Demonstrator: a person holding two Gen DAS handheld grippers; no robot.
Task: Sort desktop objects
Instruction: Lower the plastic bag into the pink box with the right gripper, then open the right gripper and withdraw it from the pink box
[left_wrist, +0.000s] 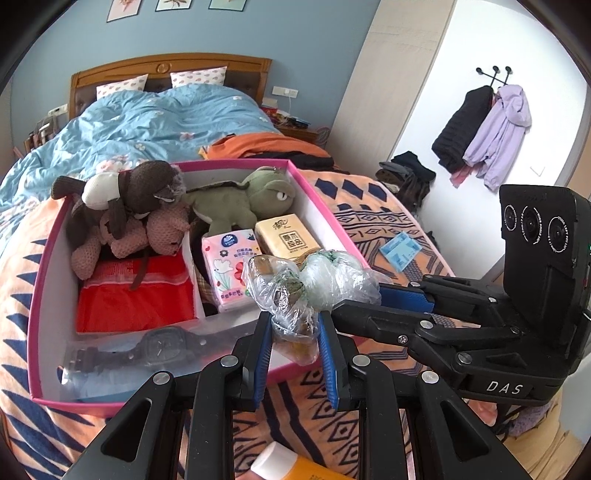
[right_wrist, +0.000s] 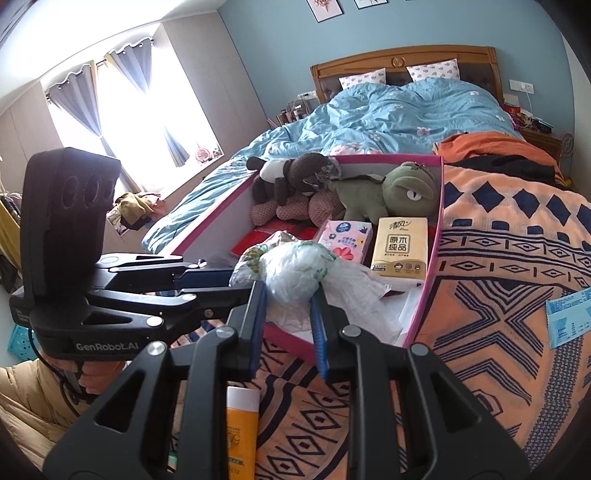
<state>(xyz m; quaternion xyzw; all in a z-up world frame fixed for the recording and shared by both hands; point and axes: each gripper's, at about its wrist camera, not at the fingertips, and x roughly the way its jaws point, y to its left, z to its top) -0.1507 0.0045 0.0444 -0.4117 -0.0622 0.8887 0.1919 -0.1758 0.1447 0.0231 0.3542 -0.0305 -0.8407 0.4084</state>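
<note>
Both grips closed: left gripper (left_wrist: 295, 332) and right gripper (right_wrist: 286, 314) each clamp a crinkled clear plastic bag bundle (left_wrist: 295, 284), over the near rim of the pink-edged cardboard box (left_wrist: 48, 295), drop zone straight ahead.

A bed (right_wrist: 388, 110) carries everything, its near end spread with an orange patterned blanket (right_wrist: 498, 258). On the blanket sits a pink-rimmed box (left_wrist: 48, 258), a blue packet (left_wrist: 400, 251) lies to its right, and a yellow tube with a white cap (right_wrist: 242, 417) lies nearest us.
</note>
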